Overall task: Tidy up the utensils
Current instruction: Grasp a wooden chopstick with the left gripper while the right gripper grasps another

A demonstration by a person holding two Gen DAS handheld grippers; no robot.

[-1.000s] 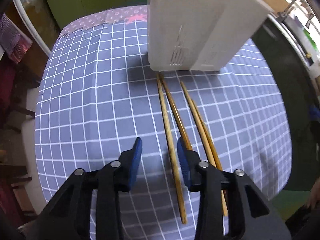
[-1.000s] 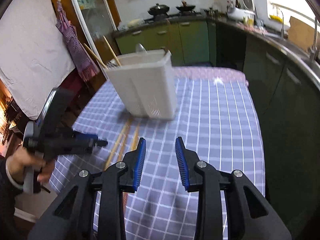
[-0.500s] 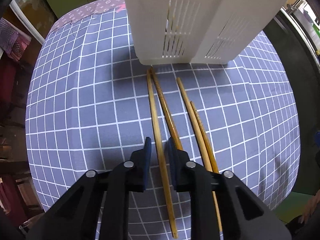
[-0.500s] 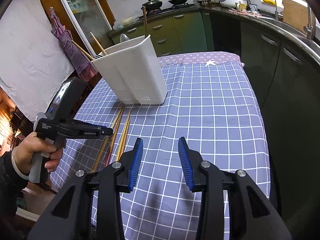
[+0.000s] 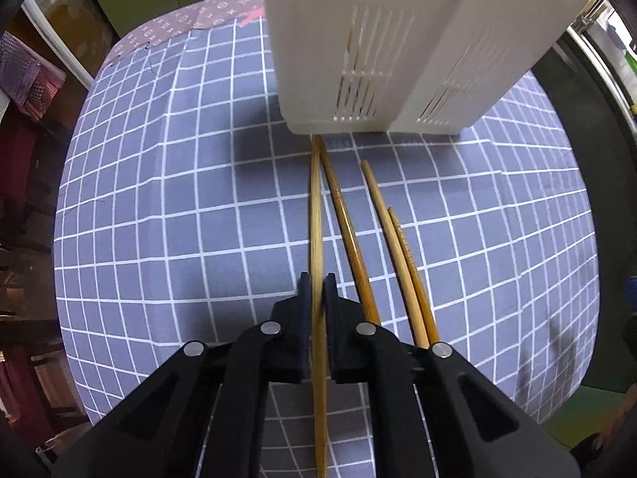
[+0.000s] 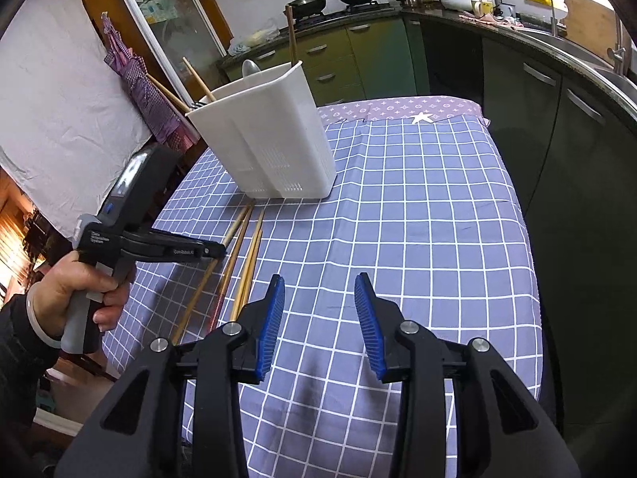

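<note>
Your left claw [image 5: 317, 285] has just closed and is clamped on the leftmost chopstick [image 5: 315, 215], which lies on the checked table [image 5: 167, 215]. Just right of that claw lie three more chopsticks [image 5: 392, 247]; ahead of it stands the white utensil holder [image 5: 398, 40]. Your right claw [image 6: 319, 298] stands apart, holding nothing, over bare cloth.

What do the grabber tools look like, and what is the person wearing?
Both tools are black plastic with silver rivets. The right tool has ribbed blue pads. The left tool has a grey handle, small white lettering and a little screen. The hand shows a dark sleeve and a pale bangle.
</note>
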